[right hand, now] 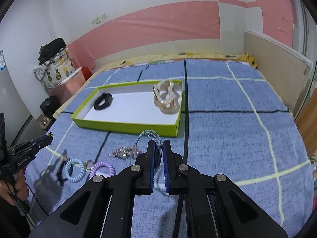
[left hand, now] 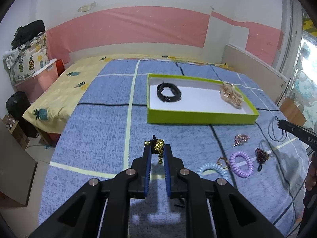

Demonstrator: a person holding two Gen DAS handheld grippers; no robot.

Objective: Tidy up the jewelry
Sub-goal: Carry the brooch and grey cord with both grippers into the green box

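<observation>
A lime-green tray point(left hand: 198, 118) point(right hand: 126, 126) lies on the blue bed cover and holds a black wristband point(left hand: 168, 92) point(right hand: 103, 101) and a pile of clear and gold hair claws point(left hand: 231, 95) point(right hand: 166, 99). My left gripper point(left hand: 157, 146) is shut on a black and gold beaded hair tie point(left hand: 157, 144), held above the cover in front of the tray. My right gripper point(right hand: 158, 144) is shut on a bundle of clear blue loops point(right hand: 144, 138), also short of the tray. On the cover lie a pink sequin clip point(left hand: 240, 138) point(right hand: 123, 151), a purple coil tie point(left hand: 241, 164) point(right hand: 103, 168), a light blue coil tie point(left hand: 213, 168) point(right hand: 74, 169) and a dark red tie point(left hand: 261, 155).
The bed's left edge drops to the floor, with a black bag point(left hand: 16, 105) and boxes point(left hand: 14, 129) there. A pineapple-print bag point(left hand: 27, 59) sits on a pink stool at the back left. A beige board point(left hand: 255, 67) point(right hand: 277, 59) borders the bed on the right.
</observation>
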